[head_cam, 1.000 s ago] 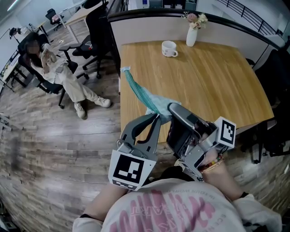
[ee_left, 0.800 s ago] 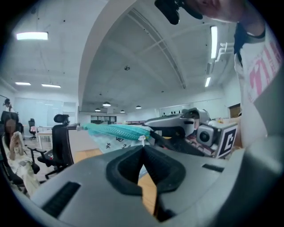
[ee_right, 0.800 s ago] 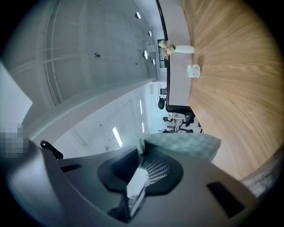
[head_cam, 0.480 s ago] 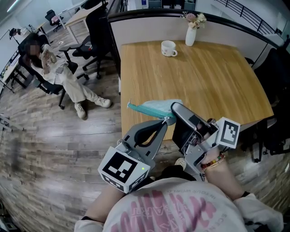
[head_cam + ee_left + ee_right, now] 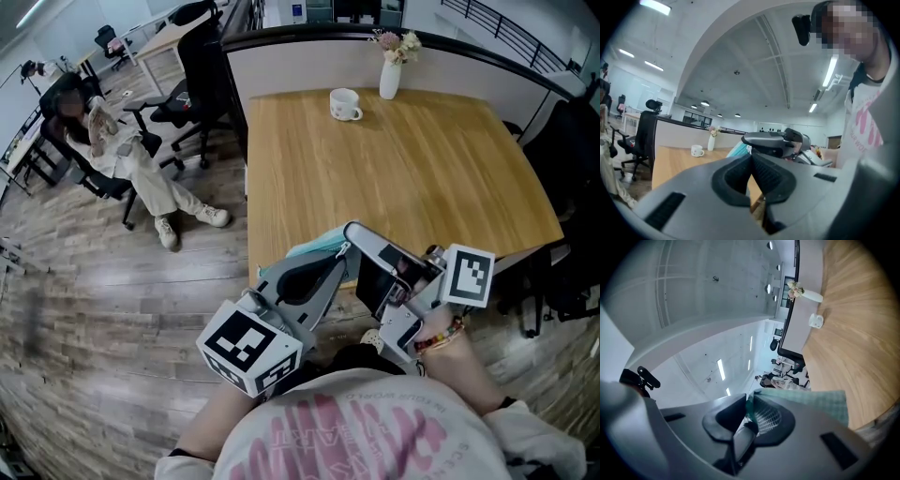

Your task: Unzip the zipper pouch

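Note:
The teal zipper pouch [image 5: 314, 251] hangs bunched at the table's near edge, mostly hidden behind both grippers. My left gripper [image 5: 343, 247] reaches up to its top edge; its jaws are shut, with a small white zipper pull at their tips [image 5: 751, 155]. In the left gripper view the pouch [image 5: 739, 149] shows just behind those tips. My right gripper [image 5: 354, 234] comes in from the right, and its jaws are closing. In the right gripper view the checked teal fabric [image 5: 811, 399] runs into that gripper [image 5: 747, 404], pinched between the pads.
A wooden table [image 5: 422, 169] carries a white mug [image 5: 345, 104] and a white vase with flowers [image 5: 389, 70] at its far edge. Black office chairs [image 5: 202, 75] and a seated person [image 5: 103, 141] are at the left, on the wood floor.
The pouch, stretched out across the table a second ago, has come back and bunched at the near edge. My left gripper has moved down and left toward me.

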### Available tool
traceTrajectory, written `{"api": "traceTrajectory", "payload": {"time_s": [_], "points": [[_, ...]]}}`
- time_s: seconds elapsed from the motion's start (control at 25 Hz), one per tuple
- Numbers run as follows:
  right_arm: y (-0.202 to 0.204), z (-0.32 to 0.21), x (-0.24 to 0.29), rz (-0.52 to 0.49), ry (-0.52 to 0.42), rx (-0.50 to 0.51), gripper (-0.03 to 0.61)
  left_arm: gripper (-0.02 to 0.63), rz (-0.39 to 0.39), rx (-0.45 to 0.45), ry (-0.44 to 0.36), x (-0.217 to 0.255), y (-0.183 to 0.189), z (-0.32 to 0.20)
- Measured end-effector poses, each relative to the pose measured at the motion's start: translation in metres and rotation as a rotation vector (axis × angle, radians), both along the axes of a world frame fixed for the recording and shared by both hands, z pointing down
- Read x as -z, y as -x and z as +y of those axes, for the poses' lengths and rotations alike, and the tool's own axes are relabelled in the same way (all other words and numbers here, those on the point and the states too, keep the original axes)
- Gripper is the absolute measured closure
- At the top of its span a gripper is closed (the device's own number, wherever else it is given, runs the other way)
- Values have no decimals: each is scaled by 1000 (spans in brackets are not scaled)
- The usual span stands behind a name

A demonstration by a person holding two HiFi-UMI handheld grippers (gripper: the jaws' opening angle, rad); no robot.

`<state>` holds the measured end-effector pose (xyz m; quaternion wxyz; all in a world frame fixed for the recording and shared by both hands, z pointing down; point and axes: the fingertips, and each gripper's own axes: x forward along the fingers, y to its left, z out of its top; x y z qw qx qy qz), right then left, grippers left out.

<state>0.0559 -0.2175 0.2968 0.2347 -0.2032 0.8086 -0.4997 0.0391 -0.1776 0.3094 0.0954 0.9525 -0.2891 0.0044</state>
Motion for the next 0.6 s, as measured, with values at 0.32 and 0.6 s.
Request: {"api": "traceTrajectory", "payload": {"time_s": [0.32, 0.6], "points": [[0, 10, 3, 7, -20, 27, 538, 612, 107, -6, 63, 4, 5, 12], [-1, 13, 8, -17, -20, 27, 538, 612, 126, 3, 81, 6, 10, 17]]}}
